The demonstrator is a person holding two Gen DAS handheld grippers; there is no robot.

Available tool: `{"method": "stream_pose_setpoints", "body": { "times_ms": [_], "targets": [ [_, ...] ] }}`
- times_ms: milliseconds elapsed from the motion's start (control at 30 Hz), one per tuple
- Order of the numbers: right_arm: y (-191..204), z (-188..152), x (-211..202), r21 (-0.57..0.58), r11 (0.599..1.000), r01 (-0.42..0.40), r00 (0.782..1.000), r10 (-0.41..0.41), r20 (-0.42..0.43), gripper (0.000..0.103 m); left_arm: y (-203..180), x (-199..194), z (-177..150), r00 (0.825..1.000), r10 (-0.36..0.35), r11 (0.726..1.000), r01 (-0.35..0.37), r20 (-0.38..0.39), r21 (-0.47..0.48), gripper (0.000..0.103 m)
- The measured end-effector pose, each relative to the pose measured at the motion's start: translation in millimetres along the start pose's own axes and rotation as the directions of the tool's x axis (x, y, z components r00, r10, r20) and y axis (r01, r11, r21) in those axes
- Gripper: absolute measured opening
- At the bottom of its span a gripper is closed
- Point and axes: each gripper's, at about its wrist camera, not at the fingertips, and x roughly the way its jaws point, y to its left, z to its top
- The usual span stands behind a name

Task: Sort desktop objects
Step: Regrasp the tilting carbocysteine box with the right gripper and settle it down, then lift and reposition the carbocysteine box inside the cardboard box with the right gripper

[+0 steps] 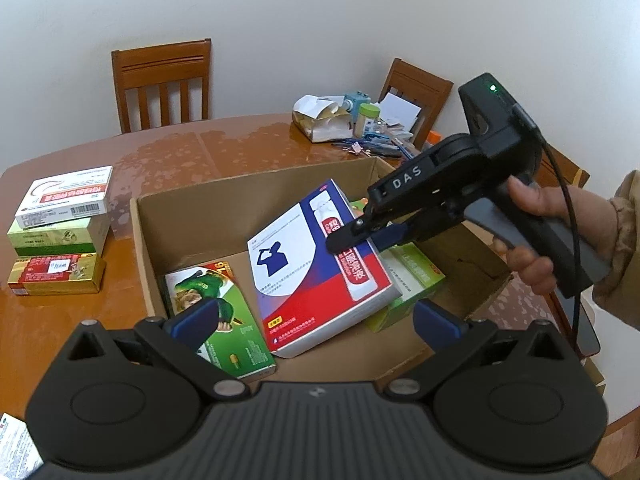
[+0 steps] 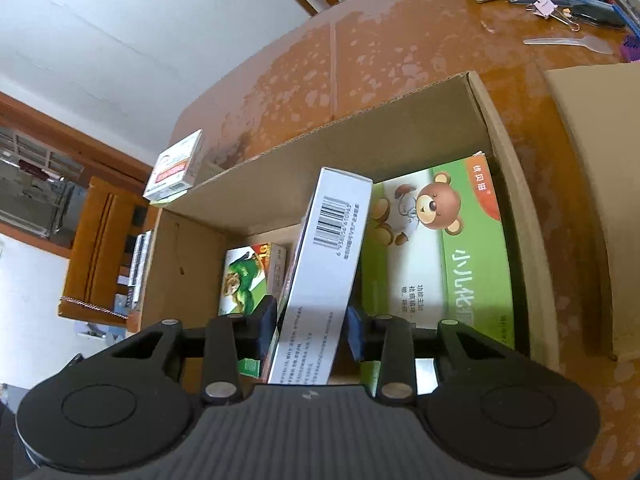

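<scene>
An open cardboard box (image 1: 188, 216) stands on the wooden table. My right gripper (image 1: 362, 236) is shut on a white, blue and red medicine box (image 1: 316, 264) and holds it tilted inside the cardboard box; in the right wrist view its barcoded edge (image 2: 324, 264) sits between the pads (image 2: 268, 324). Under it lie a green bear box (image 2: 448, 248) and a green cartoon box (image 1: 216, 312). My left gripper (image 1: 312, 320) is open and empty, hovering over the cardboard box's near edge.
Three stacked medicine boxes (image 1: 60, 232) stand on the table left of the cardboard box. Pens, clips, a jar and a paper bag (image 1: 324, 120) clutter the far right. Two wooden chairs (image 1: 164, 84) stand behind. Another cardboard piece (image 2: 600, 184) lies to the right.
</scene>
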Motion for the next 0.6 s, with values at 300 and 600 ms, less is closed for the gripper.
{"method": "stream_pose_setpoints", "body": {
  "times_ms": [300, 600],
  "targets": [
    [-9.8, -4.7, 13.9, 0.107, 0.990, -0.093, 0.995, 0.097, -0.037, 0.034, 6.3, -0.3, -0.6, 1.000, 0.017, 1.000, -0.017, -0.004, -0.012, 0.103],
    [-23.2, -10.8, -5.7, 0.186, 0.967, -0.173, 0.985, 0.175, 0.006, 0.034, 9.2, -1.4, -0.6, 1.000, 0.019, 1.000, -0.019, -0.004, -0.008, 0.103]
  ]
}}
